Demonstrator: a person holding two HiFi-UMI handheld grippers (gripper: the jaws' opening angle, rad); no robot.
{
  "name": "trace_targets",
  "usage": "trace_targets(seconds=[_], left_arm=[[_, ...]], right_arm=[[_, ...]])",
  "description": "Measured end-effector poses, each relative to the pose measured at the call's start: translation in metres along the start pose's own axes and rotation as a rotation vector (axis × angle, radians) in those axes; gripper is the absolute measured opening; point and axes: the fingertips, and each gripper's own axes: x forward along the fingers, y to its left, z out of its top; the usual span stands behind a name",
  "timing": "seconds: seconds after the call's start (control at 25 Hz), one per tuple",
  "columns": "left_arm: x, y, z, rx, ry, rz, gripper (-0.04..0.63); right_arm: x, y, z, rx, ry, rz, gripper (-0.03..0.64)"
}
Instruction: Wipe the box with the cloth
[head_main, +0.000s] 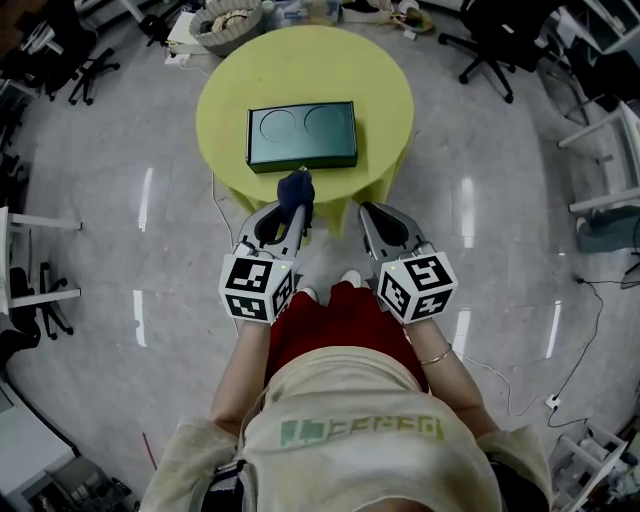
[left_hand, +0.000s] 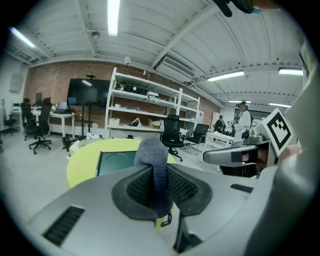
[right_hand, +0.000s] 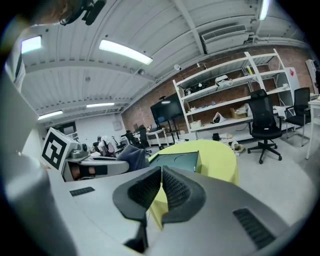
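A dark green box (head_main: 301, 135) with two round marks on its lid lies flat on the round yellow table (head_main: 380, 80). My left gripper (head_main: 293, 212) is shut on a dark blue cloth (head_main: 296, 188), which sticks up between the jaws at the table's near edge, just short of the box. In the left gripper view the cloth (left_hand: 155, 160) stands in front of the box (left_hand: 116, 162). My right gripper (head_main: 368, 212) is shut and holds nothing, to the right of the left one and below the table edge. In the right gripper view the box (right_hand: 176, 160) lies ahead.
Office chairs (head_main: 487, 40) stand on the grey floor round the table, and a basket (head_main: 230, 25) sits beyond its far edge. Metal shelves (left_hand: 150, 107) line a brick wall. A white table (head_main: 30, 255) stands at the left. A person (left_hand: 242, 117) stands far off.
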Motion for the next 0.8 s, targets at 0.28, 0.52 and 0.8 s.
trace_targets(seconds=[0.28, 0.52, 0.8], left_arm=[[-0.031, 0.029, 0.011, -0.011, -0.074, 0.048, 0.061], [-0.059, 0.045, 0.020, -0.012, -0.116, 0.064, 0.061], [-0.093, 0.054, 0.022, -0.014, -0.162, 0.082, 0.061]], right_arm=[[0.009, 0.035, 0.012, -0.027, -0.052, 0.028, 0.038], [0.009, 0.056, 0.022, -0.037, -0.092, 0.020, 0.038], [-0.004, 0.083, 0.032, -0.063, -0.147, 0.013, 0.038]])
